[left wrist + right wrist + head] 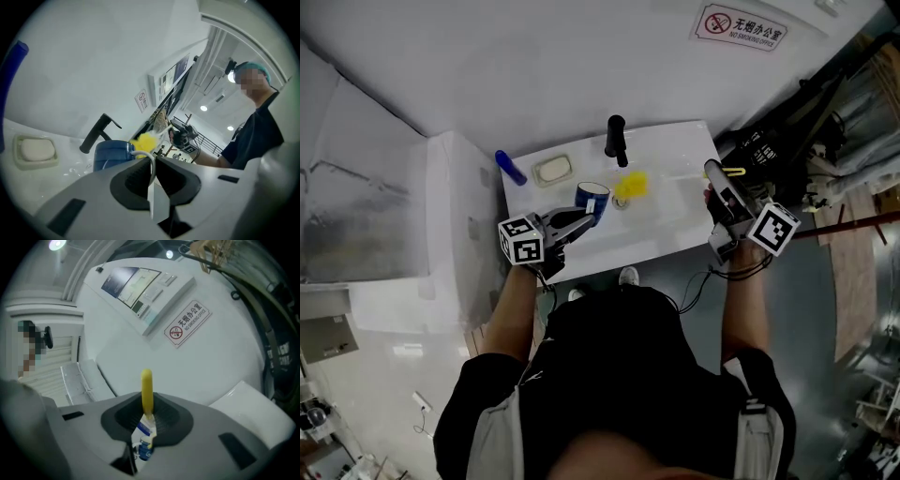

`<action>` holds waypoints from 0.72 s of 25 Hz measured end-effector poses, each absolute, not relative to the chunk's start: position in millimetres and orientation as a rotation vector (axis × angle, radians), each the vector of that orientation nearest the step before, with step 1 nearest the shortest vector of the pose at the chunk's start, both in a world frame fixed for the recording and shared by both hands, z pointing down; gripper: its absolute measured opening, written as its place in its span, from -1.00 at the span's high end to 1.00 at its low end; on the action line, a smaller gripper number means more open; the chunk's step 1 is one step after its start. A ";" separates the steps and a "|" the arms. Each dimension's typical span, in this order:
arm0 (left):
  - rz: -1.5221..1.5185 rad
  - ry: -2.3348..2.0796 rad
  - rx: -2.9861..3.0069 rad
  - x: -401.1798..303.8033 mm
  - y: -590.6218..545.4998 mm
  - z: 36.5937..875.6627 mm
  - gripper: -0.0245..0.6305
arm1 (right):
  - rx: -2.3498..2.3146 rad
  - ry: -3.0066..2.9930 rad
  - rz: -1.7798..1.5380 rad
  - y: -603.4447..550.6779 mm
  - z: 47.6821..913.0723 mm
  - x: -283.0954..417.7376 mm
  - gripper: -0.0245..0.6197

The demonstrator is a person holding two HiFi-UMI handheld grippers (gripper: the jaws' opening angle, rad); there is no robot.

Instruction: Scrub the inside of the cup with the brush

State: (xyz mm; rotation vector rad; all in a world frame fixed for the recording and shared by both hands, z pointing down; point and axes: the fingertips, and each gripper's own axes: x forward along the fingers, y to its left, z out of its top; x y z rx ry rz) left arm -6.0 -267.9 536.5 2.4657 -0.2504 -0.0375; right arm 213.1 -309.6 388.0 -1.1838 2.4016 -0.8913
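Here we are over the white worktop [670, 230], and both tools are busy. The left tongs [584, 221] are clamped together on the thin white handle of the blue cup [592, 199]. The left gripper view confirms it: the handle loop [149, 165] is pinched right between the dark pads, and the cup [112, 154] sits just ahead of them, low over the worktop. On the other side, the right tongs [715, 180] are closed on the brush, gripping its yellow handle [146, 389], which sticks up out of the pads in the right gripper view. The brush's fluffy yellow head [630, 185] is right beside the cup, on its right-hand side and outside the rim. From the left gripper view that yellow fluff [145, 140] peeks out just behind the cup's edge, though whether it touches is hard to call. The right tongs [183, 136] hover in the distance beyond it. Behind the cup stands a black tap [616, 139]. To its left there is a pale soap dish [553, 169], then a blue object [510, 168] at the worktop's far left corner. Up on the wall hangs a no-smoking sign [741, 26].
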 end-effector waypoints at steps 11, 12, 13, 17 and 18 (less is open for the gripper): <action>0.018 -0.326 2.446 -5.9 -273.0 553.6 0.78 | -1.950 2.356 -0.676 -295.7 477.0 240.1 0.76; 0.028 -0.327 2.447 -5.0 -272.9 555.0 0.78 | -1.995 2.359 -0.665 -296.8 486.8 236.4 0.76; 0.038 -0.327 2.447 -3.9 -272.4 556.3 0.78 | -2.026 2.366 -0.661 -297.7 496.0 231.5 0.76; 0.070 -0.313 2.455 2.0 -268.9 559.0 0.78 | -2.059 2.420 -0.654 -298.3 518.0 204.1 0.76; 0.073 -0.312 2.459 3.4 -268.4 558.8 0.78 | -2.062 2.439 -0.637 -298.4 519.3 196.9 0.76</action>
